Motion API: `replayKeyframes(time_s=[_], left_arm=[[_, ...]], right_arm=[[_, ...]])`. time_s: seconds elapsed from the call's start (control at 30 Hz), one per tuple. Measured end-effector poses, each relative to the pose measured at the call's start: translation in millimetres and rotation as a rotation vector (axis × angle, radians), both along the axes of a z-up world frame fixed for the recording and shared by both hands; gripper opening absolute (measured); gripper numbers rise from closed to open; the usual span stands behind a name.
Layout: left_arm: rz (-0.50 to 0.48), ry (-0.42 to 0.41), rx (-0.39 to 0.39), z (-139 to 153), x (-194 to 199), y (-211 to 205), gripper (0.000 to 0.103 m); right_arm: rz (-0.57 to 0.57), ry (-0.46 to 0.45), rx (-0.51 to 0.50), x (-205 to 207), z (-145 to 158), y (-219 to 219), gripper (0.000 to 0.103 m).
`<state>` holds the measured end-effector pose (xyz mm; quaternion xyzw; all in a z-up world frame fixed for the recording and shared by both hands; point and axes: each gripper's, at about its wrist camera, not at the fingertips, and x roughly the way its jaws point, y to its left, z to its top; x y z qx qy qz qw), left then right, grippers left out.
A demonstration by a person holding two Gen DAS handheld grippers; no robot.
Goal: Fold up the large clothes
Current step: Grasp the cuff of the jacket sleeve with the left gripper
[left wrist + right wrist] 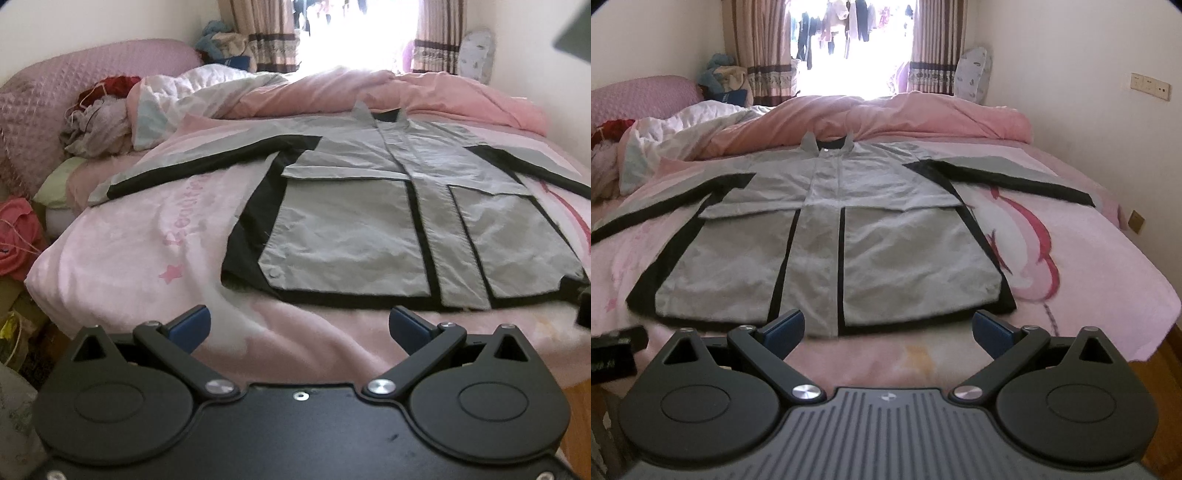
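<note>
A grey jacket with black trim [369, 221] lies flat and face up on the pink bed, sleeves spread to both sides, collar at the far end; it also shows in the right wrist view [827, 236]. My left gripper [299, 328] is open and empty, just short of the jacket's hem, toward its left half. My right gripper [888, 328] is open and empty, just short of the hem, toward its right half. The left gripper's body [613, 350] shows at the left edge of the right wrist view.
A pink sheet [1071, 280] covers the bed. A bunched pink duvet [923, 118] lies beyond the collar. Loose clothes [96, 122] are piled by the pink headboard [55, 92] at left. A wall stands at right, curtains and a window at the back.
</note>
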<state>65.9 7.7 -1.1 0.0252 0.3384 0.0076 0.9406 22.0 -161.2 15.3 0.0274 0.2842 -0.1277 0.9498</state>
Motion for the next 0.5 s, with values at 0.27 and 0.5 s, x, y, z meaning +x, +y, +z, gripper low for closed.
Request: replayKeyframes(time_s=[0.27,0.5], left_arm=[[0.062,0.024,-0.109,5,88,45,0.103],[0.156,-0.055,-0.327,2,177,143,0.103]], right_arm=[[0.016,-0.022,0.0,85,20,-12,0.103],[0.085,-0.066,0.025,162,28,-24,0.103]])
